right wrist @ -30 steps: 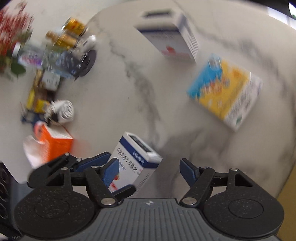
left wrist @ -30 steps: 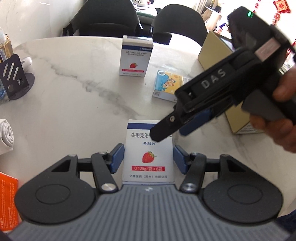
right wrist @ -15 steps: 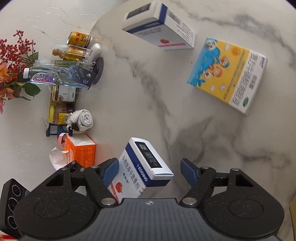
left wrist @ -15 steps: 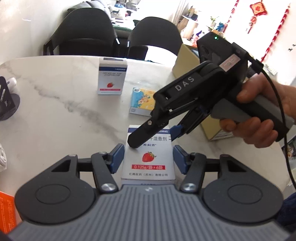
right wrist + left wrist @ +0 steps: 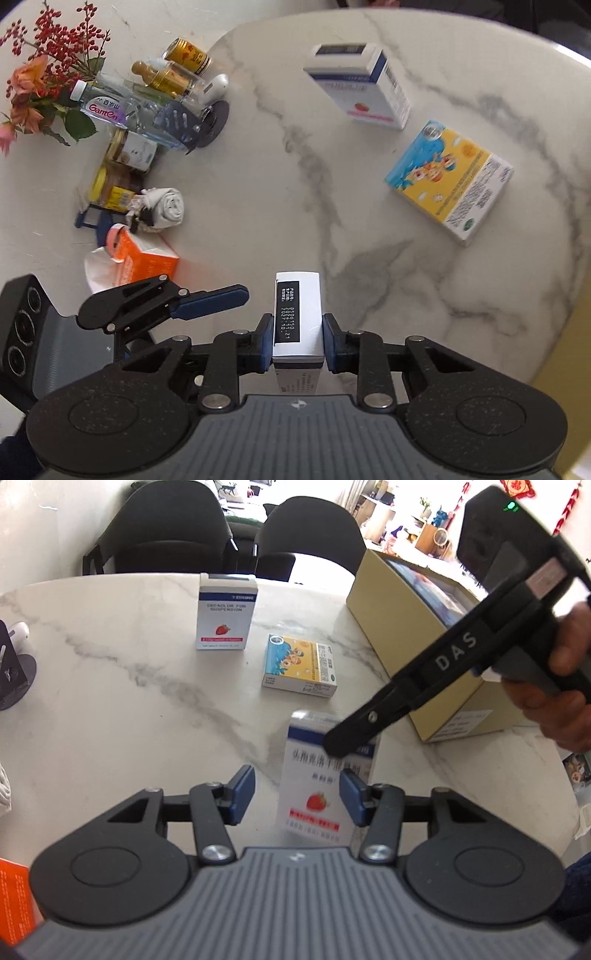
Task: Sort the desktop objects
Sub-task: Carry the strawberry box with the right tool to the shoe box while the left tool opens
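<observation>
- A second ago the white cardboard medicine box with a blue band and a strawberry picture (image 5: 297, 317) stood between the pads of the left gripper (image 5: 297, 794). The right gripper (image 5: 297, 341) was only reaching over it with its pads apart.
- Now the right gripper is clamped on the top end of this box, one pad on each narrow side. The left gripper stands apart, with its right pad near the box edge and its left pad clear of it.
- In the left wrist view the box looks blurred and sits off-centre between the left pads, so I judge it is moving. The hand-over to the right side seems complete.
- The box is just above the white marble-pattern worktop (image 5: 258, 192), near its front. I cannot tell whether its bottom touches the surface.
- A tan cardboard carton (image 5: 413, 653) stands open at the right side; it may be the place for sorted boxes.
- A second strawberry box (image 5: 226, 613) stands upright farther back, and a flat yellow and blue box with a cartoon print (image 5: 301, 670) lies between them.
- The boxes are thin, smooth printed card with sharp corners, so a hard squeeze could dent them. The worktop is glossy and hard.
</observation>
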The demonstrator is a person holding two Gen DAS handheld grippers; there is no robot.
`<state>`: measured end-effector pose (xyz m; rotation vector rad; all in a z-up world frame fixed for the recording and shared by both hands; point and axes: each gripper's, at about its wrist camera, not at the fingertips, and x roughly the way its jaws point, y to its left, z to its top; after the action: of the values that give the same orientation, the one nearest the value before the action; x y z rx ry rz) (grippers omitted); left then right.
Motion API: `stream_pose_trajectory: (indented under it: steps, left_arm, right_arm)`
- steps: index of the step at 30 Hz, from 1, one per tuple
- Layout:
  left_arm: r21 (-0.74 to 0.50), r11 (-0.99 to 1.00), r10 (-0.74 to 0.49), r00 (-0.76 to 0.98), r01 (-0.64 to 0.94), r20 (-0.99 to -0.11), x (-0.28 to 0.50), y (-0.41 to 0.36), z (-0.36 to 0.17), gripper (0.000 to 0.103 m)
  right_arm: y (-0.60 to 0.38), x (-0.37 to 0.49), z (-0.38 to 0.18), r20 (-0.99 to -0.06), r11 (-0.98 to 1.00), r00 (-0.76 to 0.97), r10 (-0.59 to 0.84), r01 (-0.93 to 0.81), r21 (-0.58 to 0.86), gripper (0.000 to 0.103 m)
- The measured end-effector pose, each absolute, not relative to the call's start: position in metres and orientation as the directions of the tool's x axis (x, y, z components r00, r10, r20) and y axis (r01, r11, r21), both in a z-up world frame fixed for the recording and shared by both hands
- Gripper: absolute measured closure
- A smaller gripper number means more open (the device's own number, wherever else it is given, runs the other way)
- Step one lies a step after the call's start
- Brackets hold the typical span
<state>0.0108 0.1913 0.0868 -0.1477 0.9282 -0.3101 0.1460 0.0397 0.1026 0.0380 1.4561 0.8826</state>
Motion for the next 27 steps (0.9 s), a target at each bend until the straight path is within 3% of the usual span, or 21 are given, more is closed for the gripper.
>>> stream_pose_trajectory:
  steps: [5, 21, 27]
  left_arm:
    - [-0.25, 0.953, -0.303, 0.558, 0.173, -0.772, 0.014, 0.189, 0.089, 0.024]
    - [-0.235, 0.966, -0.257, 0.55, 0.112, -0.795, 0.029, 0.18, 0.094, 0.014]
    - [-0.217, 0.969, -0.246, 0.537, 0.118, -0.807, 0.033, 0.172, 0.092, 0.013]
  right_arm:
    - [0.028, 0.14, 0.122, -0.865, 0.747, 0.009, 0.502, -0.508, 0.429, 0.073]
    - [-0.049, 0.137, 0.192, -0.793, 0.831, 0.304, 0.528, -0.375, 0.41, 0.073]
    - [-0.105, 0.138, 0.223, -0.755, 0.885, 0.462, 0.465, -0.274, 0.378, 0.073]
